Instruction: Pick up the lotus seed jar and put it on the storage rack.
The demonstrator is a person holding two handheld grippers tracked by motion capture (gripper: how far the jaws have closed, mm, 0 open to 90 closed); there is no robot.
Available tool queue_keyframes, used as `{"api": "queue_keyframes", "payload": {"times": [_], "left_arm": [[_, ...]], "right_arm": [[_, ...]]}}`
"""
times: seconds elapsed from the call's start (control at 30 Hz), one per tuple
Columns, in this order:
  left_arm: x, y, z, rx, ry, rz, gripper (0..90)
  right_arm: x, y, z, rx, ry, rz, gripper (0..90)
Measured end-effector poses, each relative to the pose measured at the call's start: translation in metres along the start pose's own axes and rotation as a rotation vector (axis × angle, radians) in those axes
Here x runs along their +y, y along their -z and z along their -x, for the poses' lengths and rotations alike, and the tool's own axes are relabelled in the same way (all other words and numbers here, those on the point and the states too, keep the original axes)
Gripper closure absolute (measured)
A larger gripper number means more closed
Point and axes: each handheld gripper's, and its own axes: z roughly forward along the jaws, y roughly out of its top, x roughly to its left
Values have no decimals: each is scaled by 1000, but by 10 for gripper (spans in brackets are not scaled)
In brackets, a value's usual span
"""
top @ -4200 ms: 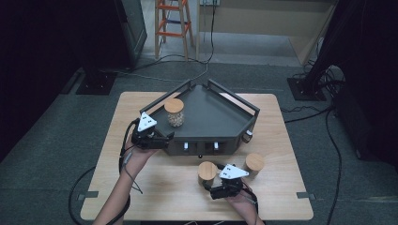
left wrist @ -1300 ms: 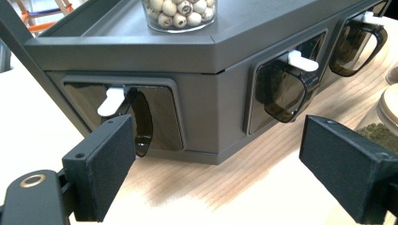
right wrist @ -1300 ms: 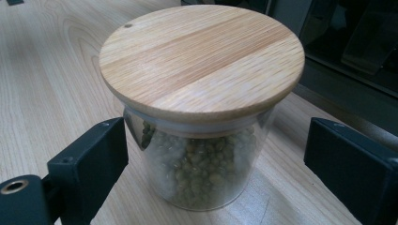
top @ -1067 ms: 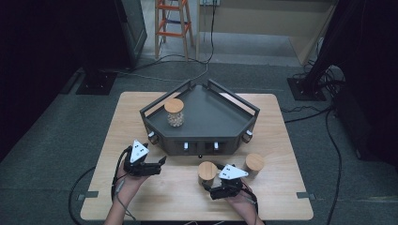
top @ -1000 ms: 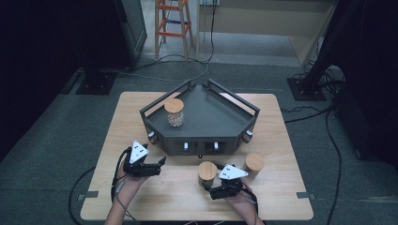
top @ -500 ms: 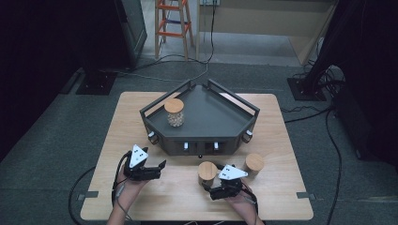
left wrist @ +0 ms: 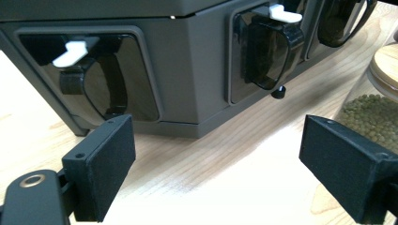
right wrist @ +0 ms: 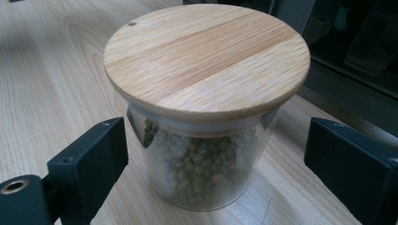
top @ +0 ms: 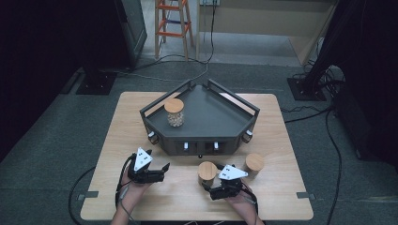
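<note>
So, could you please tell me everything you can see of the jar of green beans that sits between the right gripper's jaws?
The jar of green beans is a short round container of clear glass, closed by a flat pale wooden lid with visible grain. Small green beans fill it nearly to the rim. It stands upright on the wooden table, just in front of the dark grey tray stand. The right gripper has its jaws open on either side of it, not touching the glass.

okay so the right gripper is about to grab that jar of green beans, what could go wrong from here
The right gripper is open with the glass jar of green beans between its jaws, not yet touched. Smooth glass could slip if gripped low or lightly. The wooden lid overhangs the glass, so a high grip might catch it. A second jar and the dark rack stand close, so a wide swing could knock them.
</note>
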Motion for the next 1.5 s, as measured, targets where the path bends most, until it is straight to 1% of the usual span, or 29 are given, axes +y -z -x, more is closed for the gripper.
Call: {"api": "queue_keyframes", "payload": {"times": [0.17,0.5,0.63,0.8,1.13,1.5], "left_arm": [[-2,-1,3,-3,-8,5,109],[-17,-2,4,-5,17,12,109],[-22,-1,5,0,15,8,109],[-26,0,6,0,17,15,109],[-35,2,6,5,36,23,109],[-42,1,9,12,34,22,109]], "right_arm": [[0,0,0,0,-1,0,65],[0,0,0,-1,-2,0,65],[0,0,0,-2,-2,0,65],[0,0,0,-2,-4,1,65],[0,0,0,-2,-5,0,65],[0,0,0,-1,-5,-1,65]]}}
